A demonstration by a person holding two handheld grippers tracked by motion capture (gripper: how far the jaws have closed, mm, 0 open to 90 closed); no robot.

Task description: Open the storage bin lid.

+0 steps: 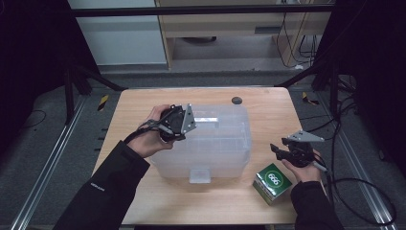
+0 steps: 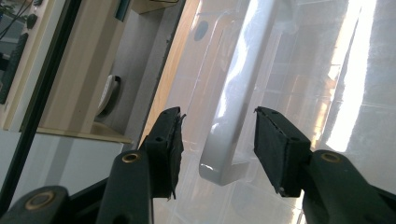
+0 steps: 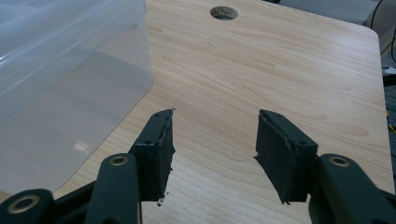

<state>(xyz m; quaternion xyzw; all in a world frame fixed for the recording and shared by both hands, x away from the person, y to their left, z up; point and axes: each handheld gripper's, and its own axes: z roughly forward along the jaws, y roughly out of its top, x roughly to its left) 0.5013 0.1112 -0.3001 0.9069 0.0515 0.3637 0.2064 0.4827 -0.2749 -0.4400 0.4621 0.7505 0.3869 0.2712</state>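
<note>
Right now my left gripper (image 1: 186,125) sits over the lid of the clear plastic box (image 1: 225,153), at about ten o'clock from the box's middle in the high view. Its jaws stand apart, released, with the lid's pale handle (image 2: 233,112) running up between them in the left gripper view; neither pad touches the handle, and there is a gap on each side. The handle's lower end curls round just short of the jaws. The hand (image 1: 152,139) behind that gripper rests at the box's left top edge, the dark sleeve running off toward seven o'clock.

My right gripper (image 1: 280,151) hangs off to the box's three o'clock side, well clear of the box wall, jaws pointing back toward it. Those jaws are also open and grasp nothing; in the right gripper view I see bare wooden table (image 3: 261,70) between the pads, and the box's clear corner at ten o'clock.

Just beside the right hand (image 1: 306,167), at its seven o'clock, a small green carton (image 1: 273,183) stands on the table near the box's front right corner, apart from it. The box itself takes the middle of the table, lid on, with a front latch (image 1: 200,175) at its six o'clock edge. A round hole (image 1: 236,100) in the tabletop lies at twelve o'clock, beyond the box.
</note>
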